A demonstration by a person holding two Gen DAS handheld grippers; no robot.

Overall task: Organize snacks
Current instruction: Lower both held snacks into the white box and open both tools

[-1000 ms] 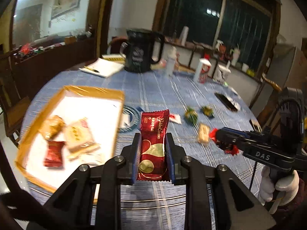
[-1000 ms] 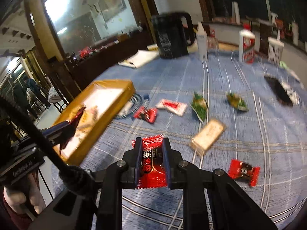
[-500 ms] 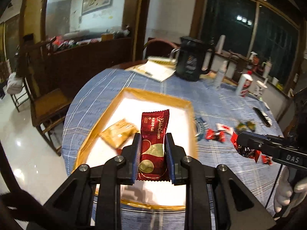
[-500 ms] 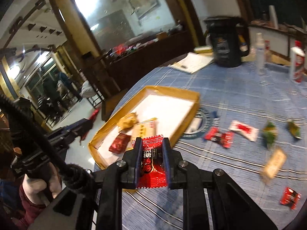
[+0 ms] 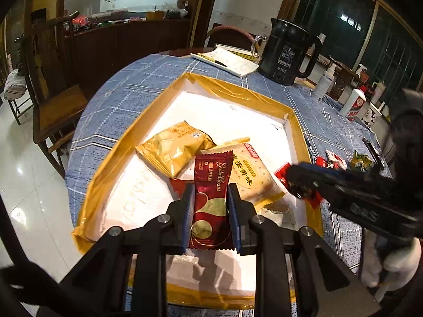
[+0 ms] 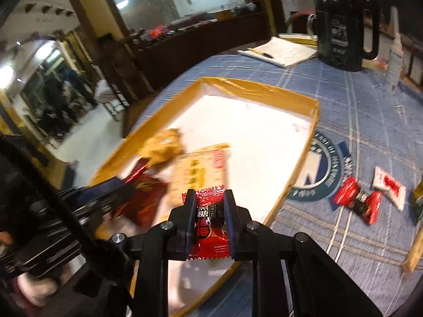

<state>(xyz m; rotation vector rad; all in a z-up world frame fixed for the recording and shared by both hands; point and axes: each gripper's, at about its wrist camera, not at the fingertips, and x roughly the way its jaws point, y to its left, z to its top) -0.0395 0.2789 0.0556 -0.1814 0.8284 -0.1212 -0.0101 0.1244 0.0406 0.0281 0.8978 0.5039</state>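
Observation:
My left gripper (image 5: 210, 192) is shut on a dark red Golden Crown wafer packet (image 5: 211, 185), held over the near part of a white tray with a gold taped rim (image 5: 238, 89). A gold snack bag (image 5: 173, 146) and a pale cracker packet (image 5: 249, 174) lie in the tray. My right gripper (image 6: 209, 203) is shut on a small bright red candy packet (image 6: 210, 224), above the tray's (image 6: 253, 87) near right edge. It also shows in the left wrist view as the right gripper (image 5: 293, 178), reaching in from the right.
The round table has a blue checked cloth (image 5: 127, 92). Loose snacks lie right of the tray: a red-and-black candy (image 6: 358, 203) and a white-and-red packet (image 6: 390, 186). A black kettle (image 5: 286, 52), a notepad (image 5: 224, 62) and bottles stand at the back. A wooden chair (image 5: 53, 105) stands left.
Both grippers have swung left from the loose snacks to the tray, carrying their packets, and have come lower. The tray now fills both views.

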